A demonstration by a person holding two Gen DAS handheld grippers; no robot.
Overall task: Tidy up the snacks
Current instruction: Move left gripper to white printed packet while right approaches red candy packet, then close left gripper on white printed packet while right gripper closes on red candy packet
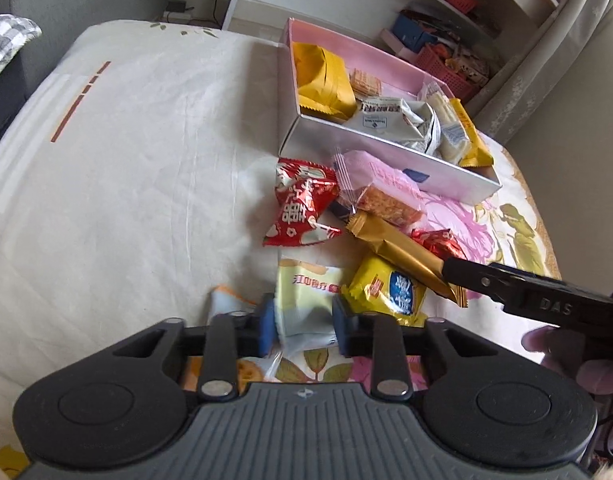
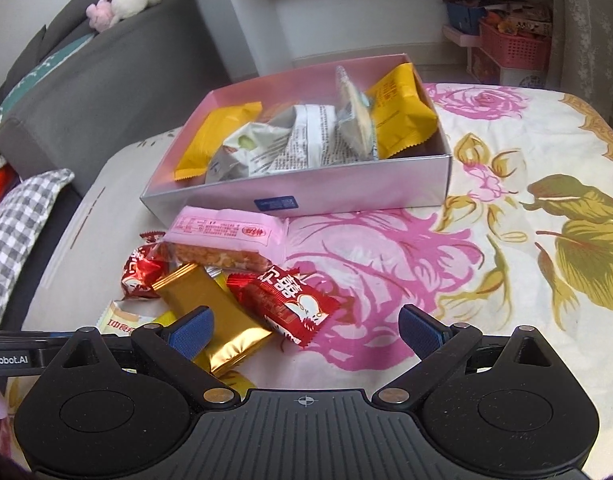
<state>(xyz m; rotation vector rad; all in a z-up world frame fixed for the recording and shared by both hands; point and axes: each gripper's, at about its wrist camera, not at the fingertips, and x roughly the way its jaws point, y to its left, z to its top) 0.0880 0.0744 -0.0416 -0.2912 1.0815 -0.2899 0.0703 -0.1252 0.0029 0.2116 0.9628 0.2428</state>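
A pink box (image 1: 386, 160) (image 2: 346, 190) on the bed holds several snack packets, yellow and grey-white. Loose snacks lie in front of it: a pink-wrapped bar (image 1: 380, 190) (image 2: 226, 236), red packets (image 1: 302, 208) (image 2: 294, 304), a gold bar (image 1: 402, 256) (image 2: 214, 316), a yellow packet (image 1: 390, 292) and a pale green packet (image 1: 306, 300). My left gripper (image 1: 304, 326) is shut on the pale green packet. My right gripper (image 2: 304, 332) is open, its left pad (image 2: 190, 334) over the gold bar; it shows in the left wrist view (image 1: 506, 286) at the gold bar's end.
The bed has a cream and pink floral sheet (image 2: 506, 208). A grey sofa (image 2: 86, 80) with a checked pillow (image 2: 14, 236) stands to the left. White shelves with pink baskets (image 2: 514, 46) stand behind the bed.
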